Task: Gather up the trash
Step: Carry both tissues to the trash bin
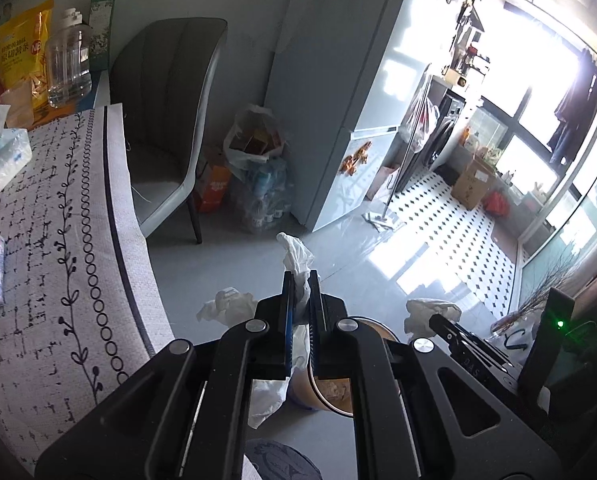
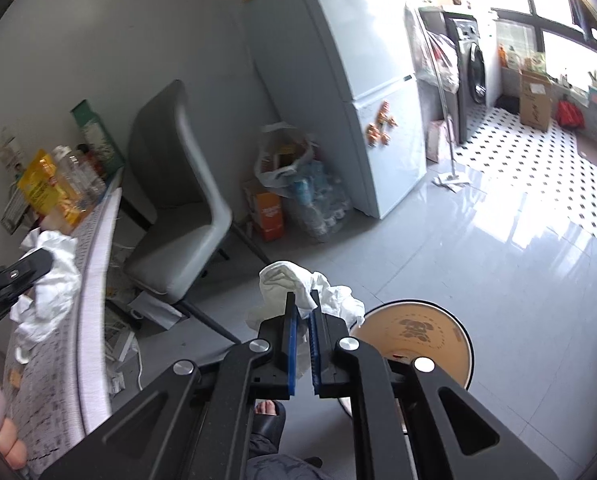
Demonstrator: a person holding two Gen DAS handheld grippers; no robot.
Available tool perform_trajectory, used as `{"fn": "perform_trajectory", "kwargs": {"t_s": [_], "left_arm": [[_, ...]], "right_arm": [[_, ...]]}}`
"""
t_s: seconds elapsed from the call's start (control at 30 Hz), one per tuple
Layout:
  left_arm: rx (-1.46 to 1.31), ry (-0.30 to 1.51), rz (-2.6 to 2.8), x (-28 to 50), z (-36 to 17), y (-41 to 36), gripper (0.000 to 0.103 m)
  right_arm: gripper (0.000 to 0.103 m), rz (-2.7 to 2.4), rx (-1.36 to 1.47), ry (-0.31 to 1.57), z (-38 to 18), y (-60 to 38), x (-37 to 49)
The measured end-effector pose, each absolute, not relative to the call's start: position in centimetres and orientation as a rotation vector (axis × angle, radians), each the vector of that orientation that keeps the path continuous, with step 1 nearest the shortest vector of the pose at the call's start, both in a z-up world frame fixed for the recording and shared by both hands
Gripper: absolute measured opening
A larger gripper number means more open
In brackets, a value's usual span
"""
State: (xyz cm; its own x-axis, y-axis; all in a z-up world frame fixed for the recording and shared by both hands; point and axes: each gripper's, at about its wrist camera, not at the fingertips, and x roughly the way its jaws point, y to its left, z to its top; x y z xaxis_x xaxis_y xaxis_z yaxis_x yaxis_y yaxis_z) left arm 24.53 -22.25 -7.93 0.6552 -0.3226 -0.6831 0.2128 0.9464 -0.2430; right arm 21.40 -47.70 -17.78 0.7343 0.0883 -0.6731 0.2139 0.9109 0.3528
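Grey floor tiles run under both tools toward a white fridge [image 2: 362, 92] and a sunlit laundry nook. Each tool carries its own load: the left gripper [image 1: 301, 308] is pressed together on a crumpled white tissue [image 1: 296, 258] that sticks out past its tips, and the right gripper [image 2: 303, 320] pinches a larger wad of tissue [image 2: 298, 280] the same way. Just below and to the right of the right gripper sits the tan trash bin [image 2: 414, 340] (a paper bucket with a cartoon print inside); it shows beneath the left tool too. Further left, beside the left gripper, the cloth-covered table [image 1: 58, 240] stands with a grey chair [image 1: 166, 120] beyond it. Neither wad looks squarely over the bin's mouth yet, I judge, so letting go now could drop light tissue outside the rim. The two tools are close and could knock together.
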Motion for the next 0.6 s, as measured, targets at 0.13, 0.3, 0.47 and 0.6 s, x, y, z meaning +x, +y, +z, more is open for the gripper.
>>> {"fn": "perform_trajectory", "kwargs": {"t_s": [0.13, 0.3, 0.47, 0.6], "left_arm": [[-0.144, 0.832, -0.311, 25.2, -9.0, -23.4, 0.007], [-0.130, 0.862, -0.355, 26.0, -9.8, -25.6, 0.007], [-0.117, 0.892, -0.424, 26.7, -10.5, -28.8, 0.007], [-0.101, 0.925, -0.486, 27.0, -11.3, -32.0, 0.007]], "right_arm": [[0.045, -0.101, 0.441, 0.743, -19.3, -49.0, 22.3], [0.056, -0.144, 0.467, 0.717, -19.5, -50.5, 21.4], [0.064, -0.181, 0.492, 0.707, -19.5, -52.0, 20.0], [0.068, -0.210, 0.516, 0.701, -19.4, -53.6, 18.3]]}}
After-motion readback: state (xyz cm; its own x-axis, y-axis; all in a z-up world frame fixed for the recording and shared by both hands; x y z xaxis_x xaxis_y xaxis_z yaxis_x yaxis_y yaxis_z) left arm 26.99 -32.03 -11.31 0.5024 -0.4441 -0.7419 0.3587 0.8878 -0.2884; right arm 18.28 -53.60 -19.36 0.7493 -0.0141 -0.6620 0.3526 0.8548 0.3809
